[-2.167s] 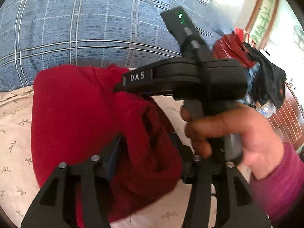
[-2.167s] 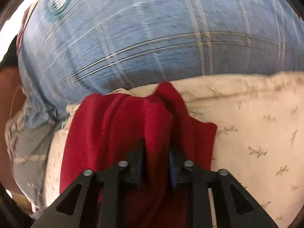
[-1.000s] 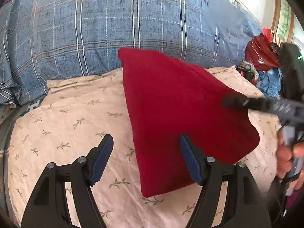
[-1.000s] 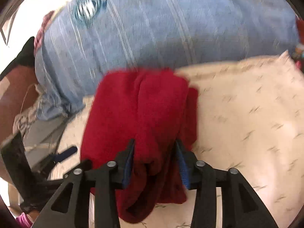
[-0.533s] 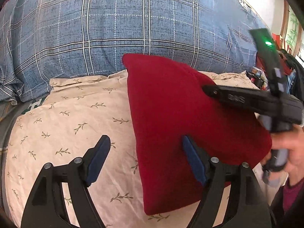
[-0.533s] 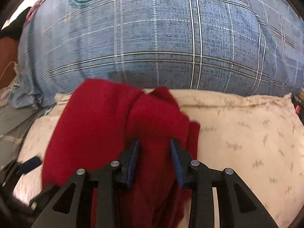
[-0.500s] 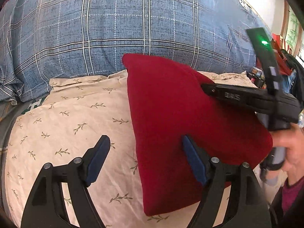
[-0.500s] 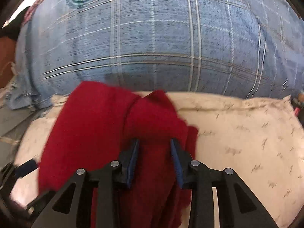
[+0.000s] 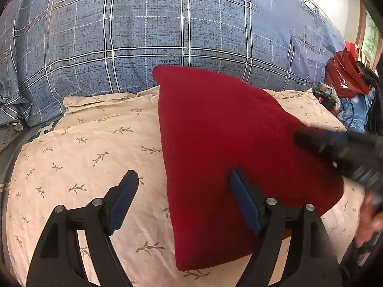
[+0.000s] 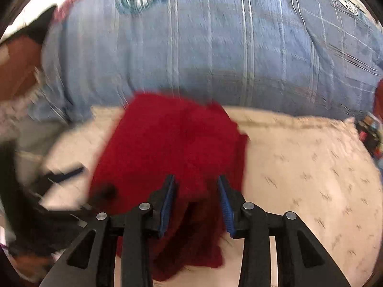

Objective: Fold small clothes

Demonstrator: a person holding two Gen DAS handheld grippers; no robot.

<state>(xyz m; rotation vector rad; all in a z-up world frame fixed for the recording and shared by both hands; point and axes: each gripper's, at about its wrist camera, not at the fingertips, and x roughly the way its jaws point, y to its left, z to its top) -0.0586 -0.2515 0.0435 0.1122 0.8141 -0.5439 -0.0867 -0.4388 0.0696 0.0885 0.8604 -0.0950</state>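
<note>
Red garment [image 9: 222,143] folded on the floral pillow [image 9: 95,148] — both tools apart, gripping nothing.

Left gripper [image 9: 184,191] spread wide: garment edge between its fingers, right pad resting on the fabric. Right gripper [image 10: 196,191] partly apart, fleecy red folds bunched between its blue ribbed pads, view blurred. Ahead of both — a plaid blue quilt [image 9: 167,35]; off to the left tool's right, a red bag [image 9: 344,76] among clutter.

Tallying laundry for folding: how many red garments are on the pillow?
1: the red garment lies on the floral pillow, against the blue plaid bedding. Others may be hidden.
</note>
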